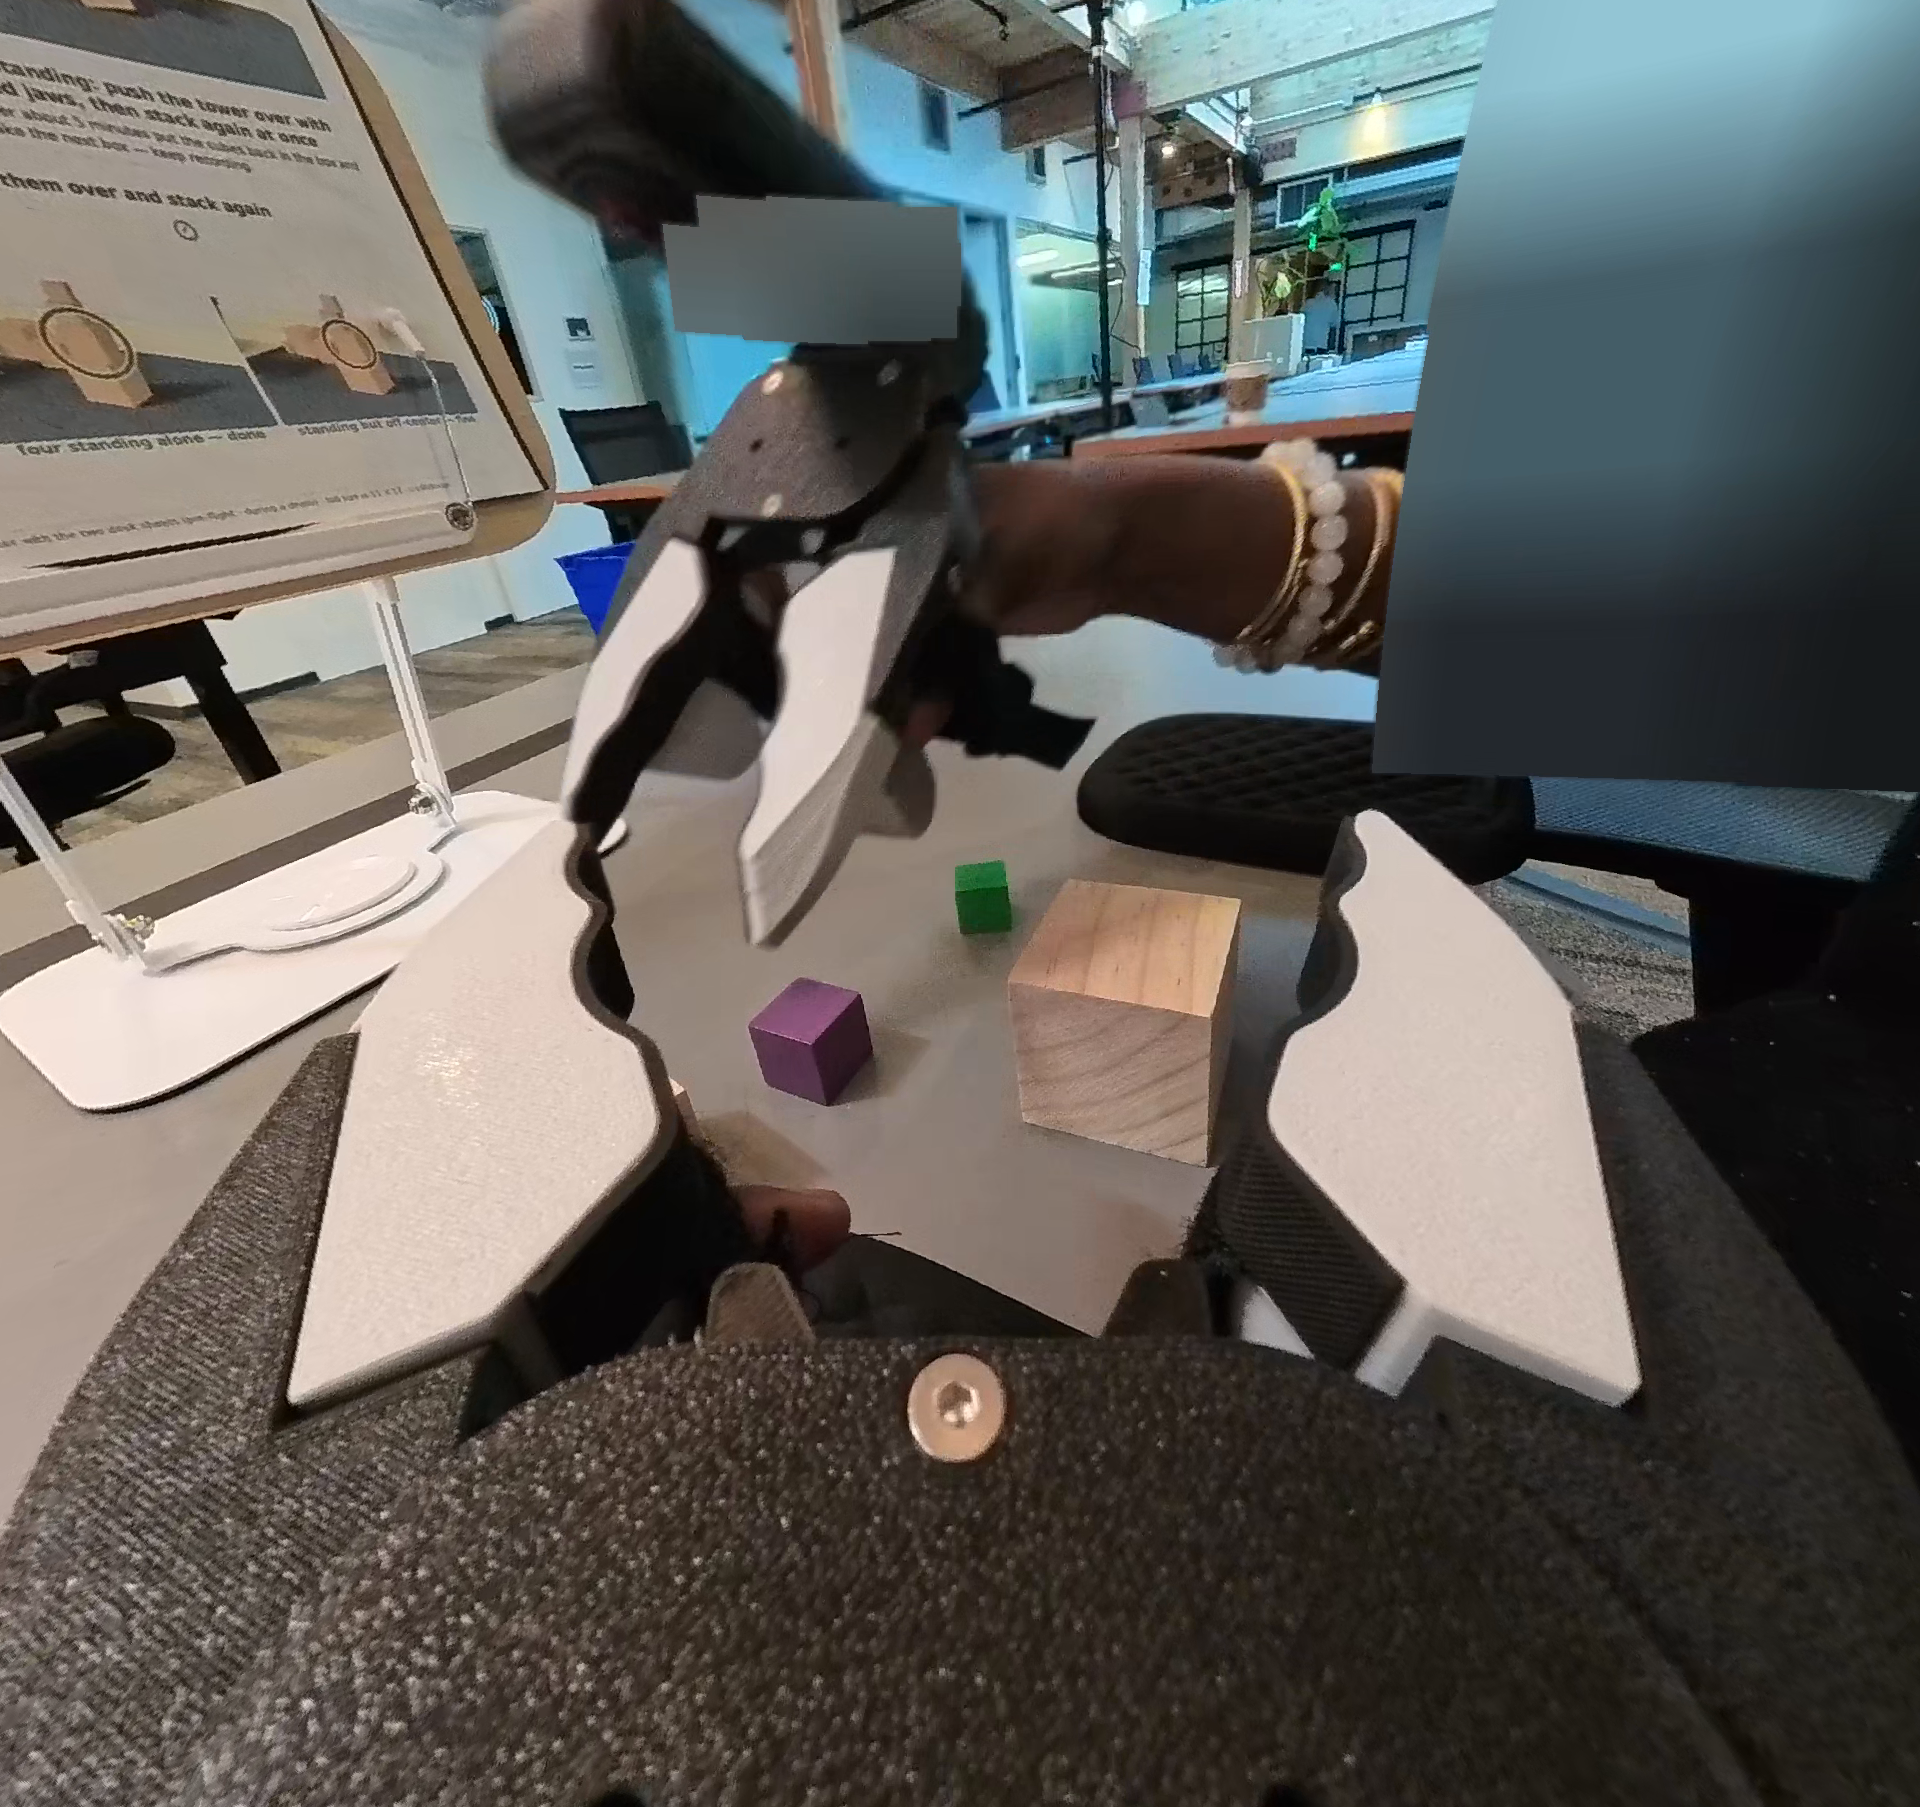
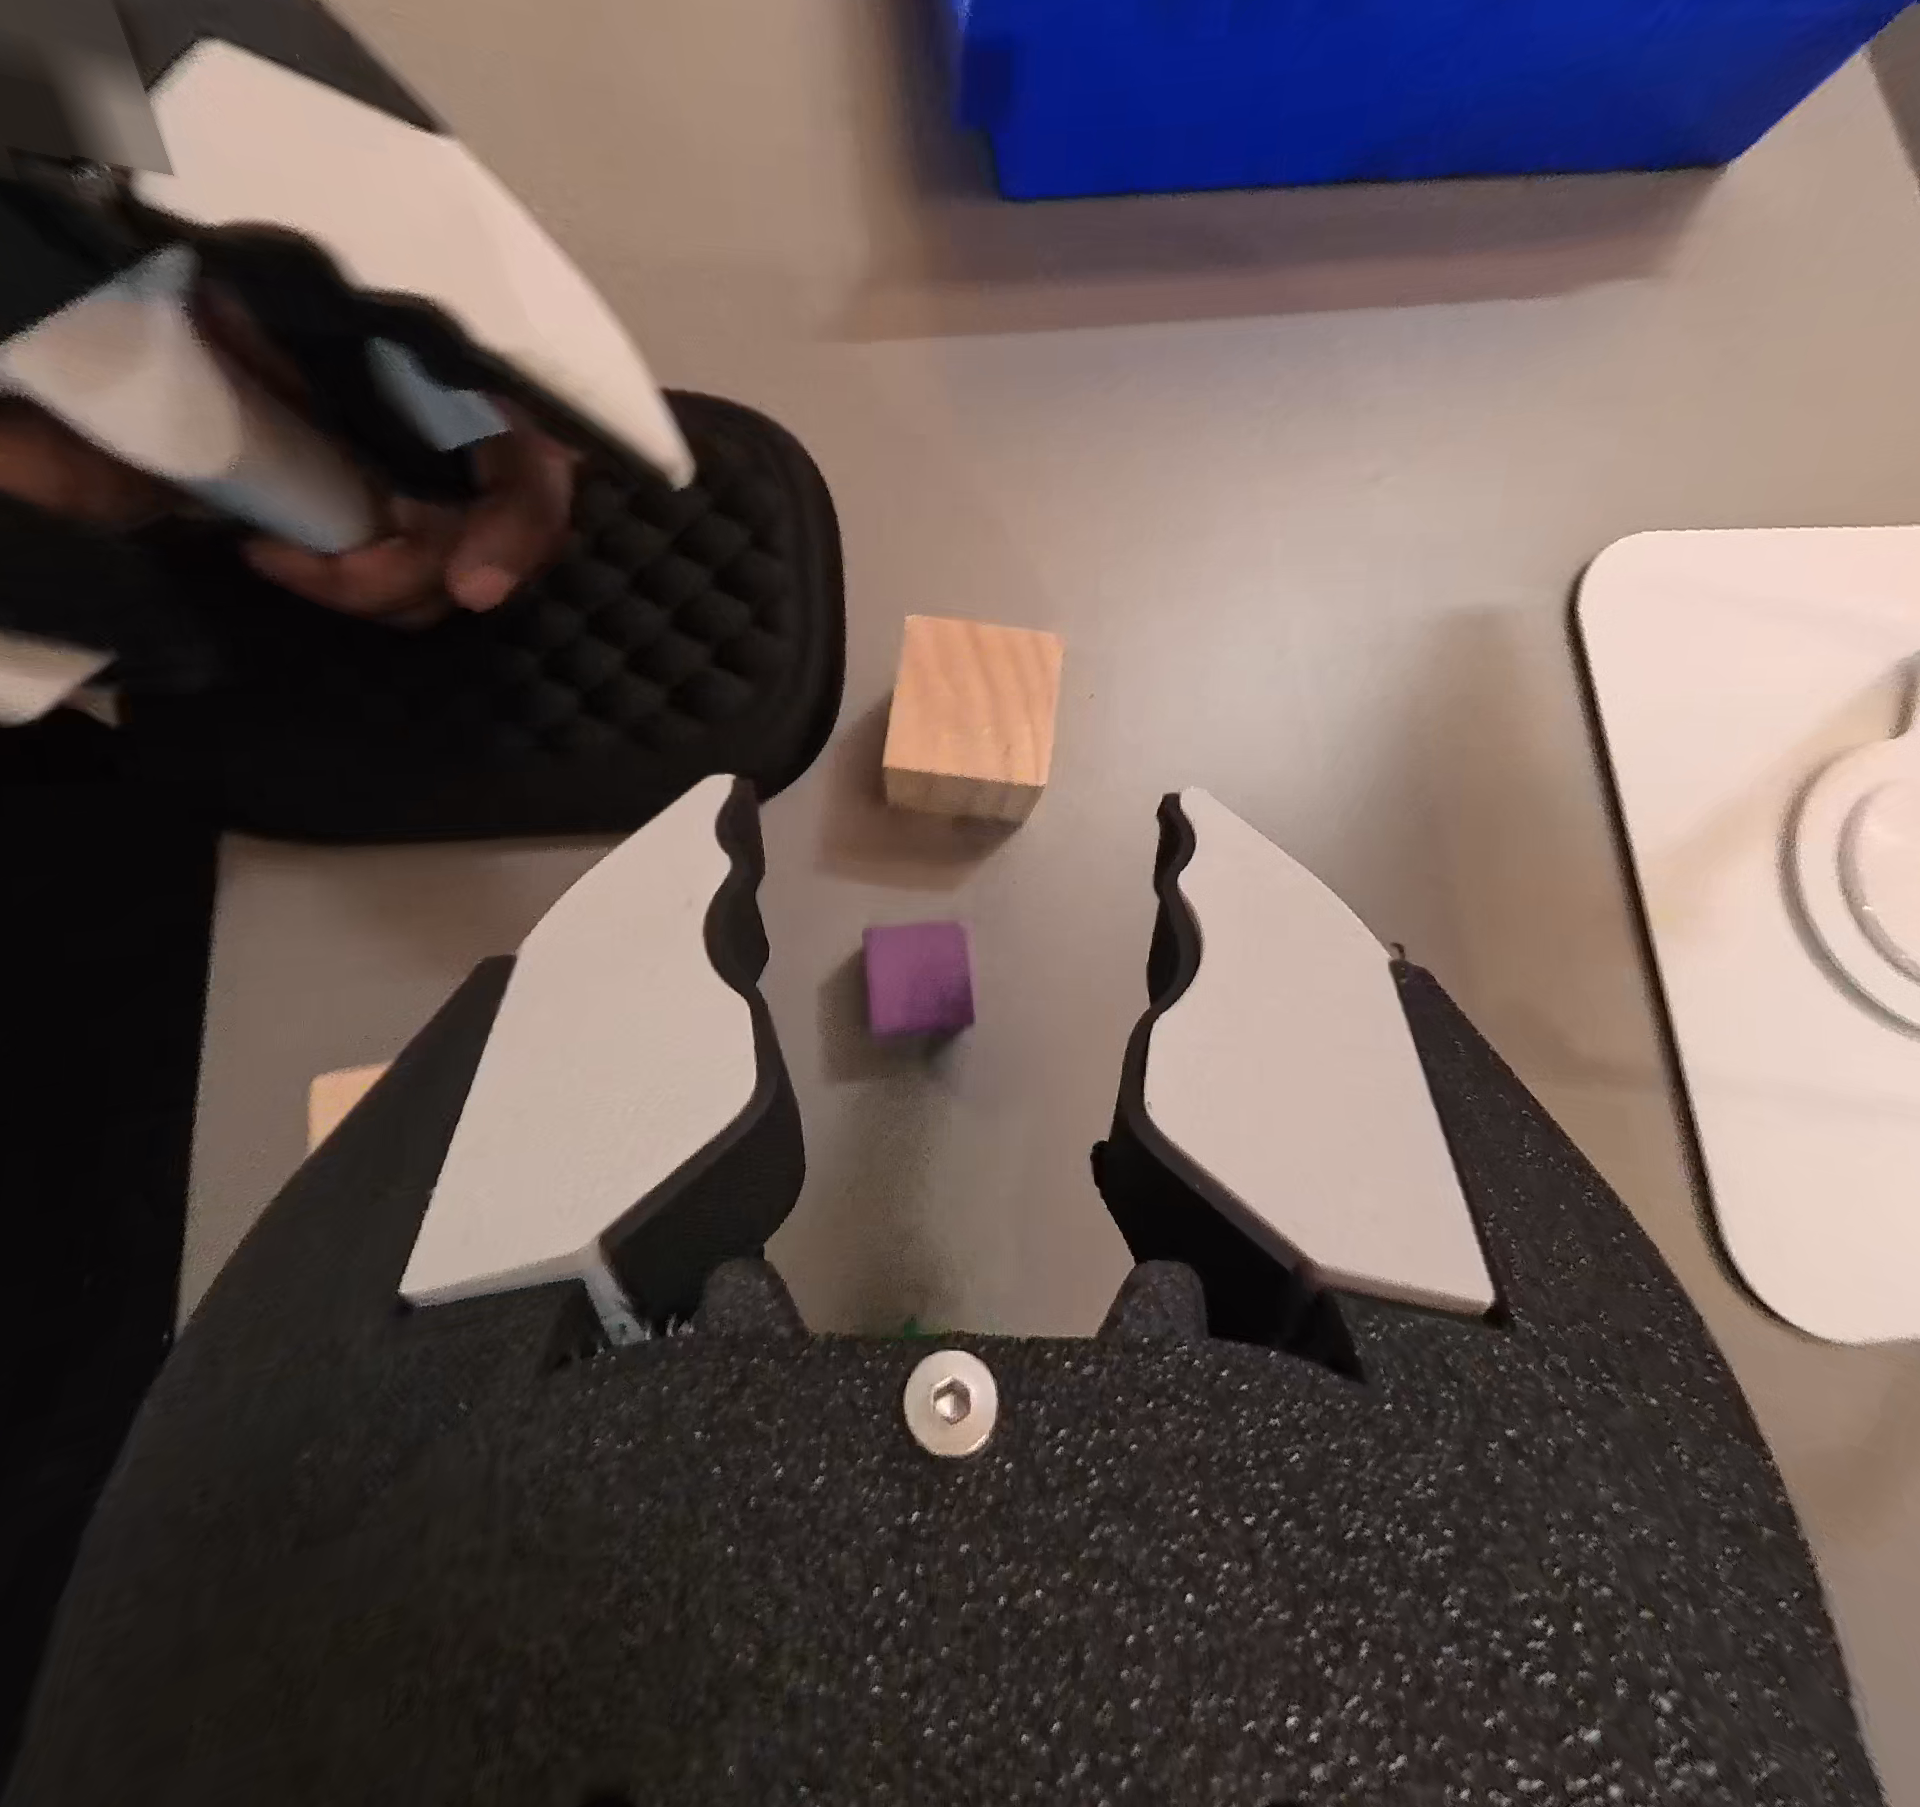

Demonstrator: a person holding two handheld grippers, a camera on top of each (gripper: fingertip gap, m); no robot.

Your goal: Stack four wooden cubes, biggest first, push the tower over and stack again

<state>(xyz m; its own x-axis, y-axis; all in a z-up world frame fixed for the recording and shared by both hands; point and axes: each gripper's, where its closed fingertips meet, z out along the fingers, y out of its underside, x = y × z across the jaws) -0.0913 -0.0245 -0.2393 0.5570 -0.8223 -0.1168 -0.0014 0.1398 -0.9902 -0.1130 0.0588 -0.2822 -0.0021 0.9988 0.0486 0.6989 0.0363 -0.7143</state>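
Left of the left gripper [image 1: 966, 926], a white stand base [image 1: 156, 988] sits on the grey table [image 1: 499, 718] and carries an instruction board [image 1: 208, 230]. Between this gripper's widely spread fingers [image 1: 499, 1082], nothing is gripped; a purple cube [image 1: 810, 1038] and a large wooden cube [image 1: 1127, 1014] rest on the table ahead of them, apart from both pads. A small green cube [image 1: 983, 896] lies beyond, between those two. Above them hangs the right gripper [image 1: 686, 864], carried by a hand [image 1: 1122, 542] wearing bracelets.

Seen from the right gripper [image 2: 956, 812], a black padded chair part [image 2: 686, 614] lies to its left, with the left gripper [image 2: 416, 323] over it. The right gripper's jaws stand apart and hold nothing: the purple cube [image 2: 920, 978] lies on the table between the fingers without touching either pad, and the wooden cube [image 2: 971, 718] sits just past the fingertips. A blue bin [image 2: 1351, 32] stands farther ahead, and the white stand base [image 2: 1745, 926] lies to the right.
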